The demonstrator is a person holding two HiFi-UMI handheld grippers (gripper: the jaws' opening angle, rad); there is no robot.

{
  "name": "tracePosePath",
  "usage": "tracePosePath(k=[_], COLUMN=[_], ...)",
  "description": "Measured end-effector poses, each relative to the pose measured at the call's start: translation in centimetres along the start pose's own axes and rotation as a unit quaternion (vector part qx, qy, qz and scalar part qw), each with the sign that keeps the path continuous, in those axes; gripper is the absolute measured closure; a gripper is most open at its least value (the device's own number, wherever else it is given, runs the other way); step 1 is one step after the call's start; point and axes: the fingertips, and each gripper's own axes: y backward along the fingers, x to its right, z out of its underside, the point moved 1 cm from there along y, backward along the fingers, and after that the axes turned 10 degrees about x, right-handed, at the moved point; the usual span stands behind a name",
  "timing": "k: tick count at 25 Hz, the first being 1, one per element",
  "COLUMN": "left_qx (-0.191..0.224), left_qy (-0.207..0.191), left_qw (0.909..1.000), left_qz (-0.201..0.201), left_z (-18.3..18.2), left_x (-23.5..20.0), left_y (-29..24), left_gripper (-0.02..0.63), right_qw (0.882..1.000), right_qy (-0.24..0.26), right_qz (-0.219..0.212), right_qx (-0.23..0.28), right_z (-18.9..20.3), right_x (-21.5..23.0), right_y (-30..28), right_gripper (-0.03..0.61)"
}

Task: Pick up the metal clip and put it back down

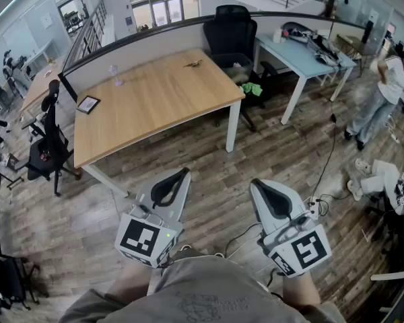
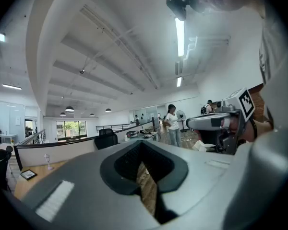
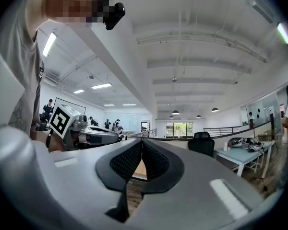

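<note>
The metal clip (image 1: 192,63), small and brassy, lies near the far edge of the wooden table (image 1: 155,106), well ahead of both grippers. I hold my left gripper (image 1: 182,172) and right gripper (image 1: 258,182) low, close to my body, over the wood floor. Each one points toward the table. The left gripper's (image 2: 143,145) pads meet at the tip with nothing between them. The jaws of the right gripper (image 3: 141,142) are likewise shut and hold nothing. The clip does not show in either gripper view.
On the table's left part stand a small clear glass object (image 1: 114,77) and a framed card (image 1: 88,103). Black office chairs (image 1: 46,150) (image 1: 230,32) flank the table. A pale blue desk (image 1: 303,52) and a person (image 1: 390,89) are at the right; cables trail across the floor.
</note>
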Motion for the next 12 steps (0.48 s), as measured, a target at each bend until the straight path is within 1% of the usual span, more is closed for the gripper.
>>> tracePosePath(k=[8,12], left_qx=[-0.007,-0.011], left_qy=[0.004,0.001], left_qw=[1.0000,0.9999], left_qz=[-0.004,0.001], left_z=[0.3,0.5], left_x=[0.4,0.4], left_y=[-0.3,-0.8], left_gripper=[0.612,0.612], right_qw=[1.000,0.998], right_qy=[-0.011,-0.015], right_qz=[0.024,0.057], right_qx=[-0.008,0.000], right_z=[0.9,1.1], right_x=[1.5,2.6], right_y=[0.9,1.3], right_gripper=[0.566,0.565])
